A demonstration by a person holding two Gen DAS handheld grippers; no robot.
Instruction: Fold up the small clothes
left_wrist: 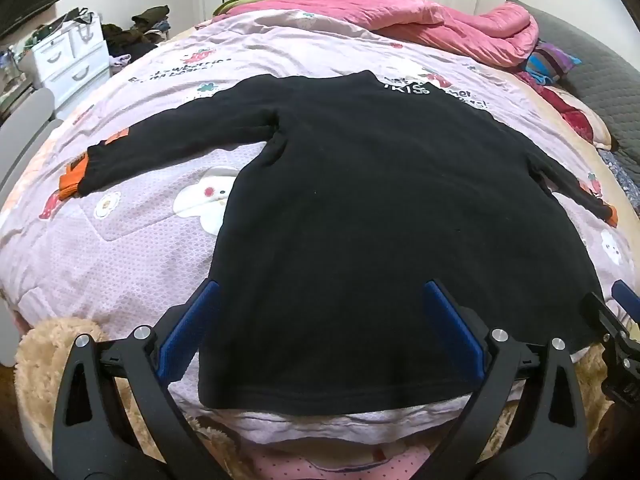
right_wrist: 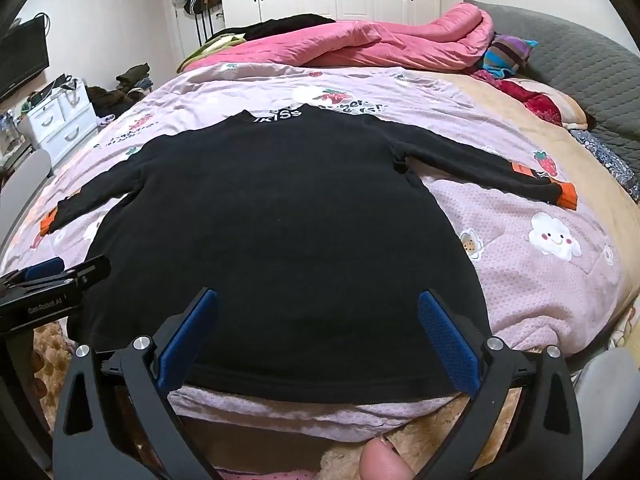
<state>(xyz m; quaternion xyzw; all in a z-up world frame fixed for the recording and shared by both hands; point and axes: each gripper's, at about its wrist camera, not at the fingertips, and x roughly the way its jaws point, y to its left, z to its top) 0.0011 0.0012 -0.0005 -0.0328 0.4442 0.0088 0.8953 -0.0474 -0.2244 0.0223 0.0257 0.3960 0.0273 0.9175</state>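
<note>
A small black long-sleeved sweater lies flat and spread out on the bed, back side up, collar far, hem near. Its sleeves stretch out to both sides and end in orange cuffs. My left gripper hovers open above the hem, over its left half, blue pads wide apart with nothing between them. My right gripper is open too, over the hem's right half. Each gripper shows at the edge of the other's view: the right gripper, the left gripper.
The sweater rests on a lilac printed bedsheet. A pink quilt is bunched at the far end, with dark clothes behind it. A grey padded headboard runs along the right. White drawers stand left of the bed. A fingertip shows at the bottom.
</note>
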